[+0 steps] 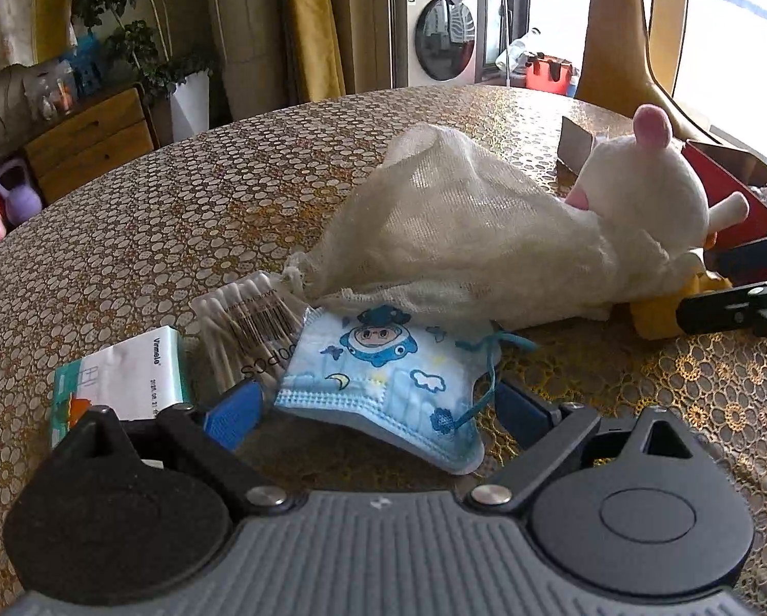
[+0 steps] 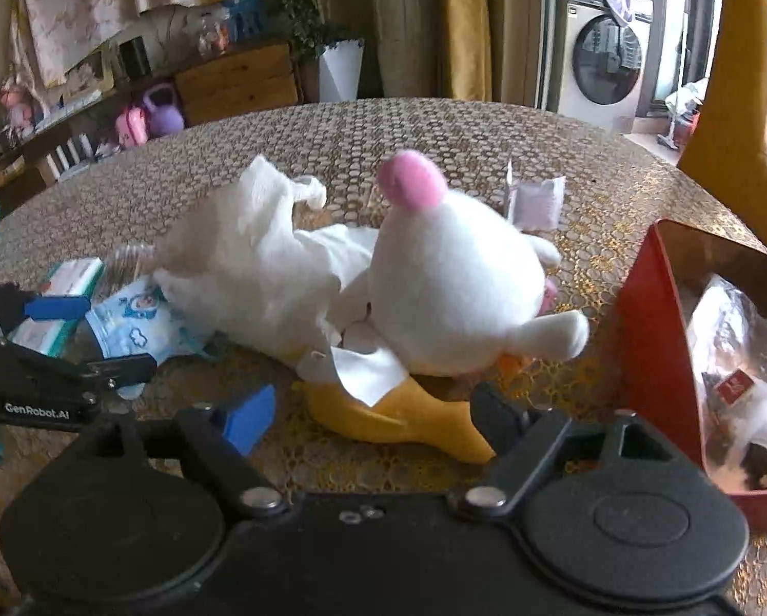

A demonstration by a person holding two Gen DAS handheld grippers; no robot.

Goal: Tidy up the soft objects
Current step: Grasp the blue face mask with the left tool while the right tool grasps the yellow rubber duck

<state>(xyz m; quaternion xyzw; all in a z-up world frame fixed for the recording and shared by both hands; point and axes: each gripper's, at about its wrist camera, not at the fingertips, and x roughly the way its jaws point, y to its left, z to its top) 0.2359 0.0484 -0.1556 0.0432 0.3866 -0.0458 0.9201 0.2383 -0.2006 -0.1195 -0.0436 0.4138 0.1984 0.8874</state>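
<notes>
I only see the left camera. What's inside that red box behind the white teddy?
Observer: The red box holds a crinkly clear plastic bag.
Operator: Is the other gripper holding teddy?
Observer: No, the right gripper is open around the plush toy's yellow foot.
Operator: Anything hiding behind teddy?
Observer: Yes, a small white packet lies on the table.
</notes>
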